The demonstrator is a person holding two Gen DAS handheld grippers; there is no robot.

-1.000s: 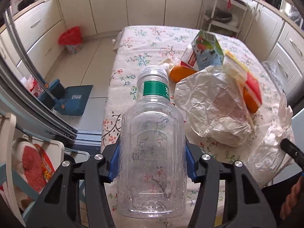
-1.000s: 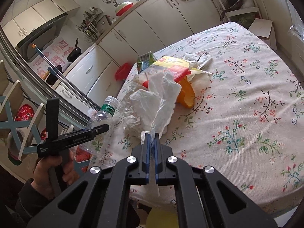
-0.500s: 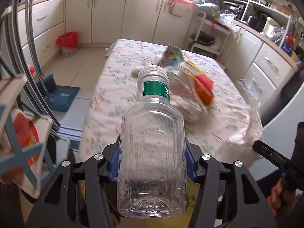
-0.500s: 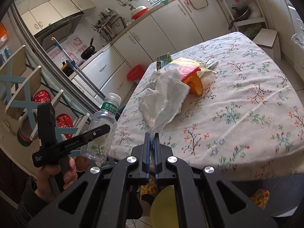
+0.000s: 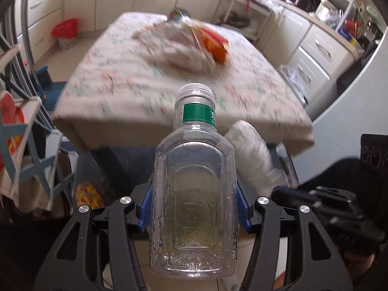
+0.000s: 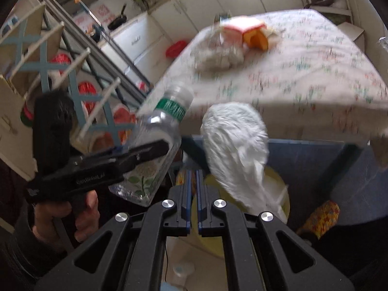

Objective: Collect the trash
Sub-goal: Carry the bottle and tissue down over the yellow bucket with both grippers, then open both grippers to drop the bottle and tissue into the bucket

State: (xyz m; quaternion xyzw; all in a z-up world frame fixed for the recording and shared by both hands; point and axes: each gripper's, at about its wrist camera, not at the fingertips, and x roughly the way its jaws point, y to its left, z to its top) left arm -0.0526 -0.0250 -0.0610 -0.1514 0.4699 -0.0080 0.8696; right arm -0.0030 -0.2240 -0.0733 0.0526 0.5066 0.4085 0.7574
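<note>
i've pulled both tools off the tabletop (image 5: pixel 121 92): left tool (image 5: pixel 194 208) grasping the bottle (image 5: pixel 194 194), right tool (image 6: pixel 192 198) probably pinching the white bag (image 6: pixel 237 155), bin next.

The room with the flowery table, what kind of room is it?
Most likely a home kitchen: cream cabinets with drawers line the walls, a frying pan sits on the counter, and a table with a floral cloth stands in the middle.

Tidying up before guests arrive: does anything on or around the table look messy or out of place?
Yes. A heap of rubbish sits on the table: a crumpled plastic bag, an orange and red wrapper and a carton lying over, blurred. The left hand-held gripper holds an empty bottle.
</note>
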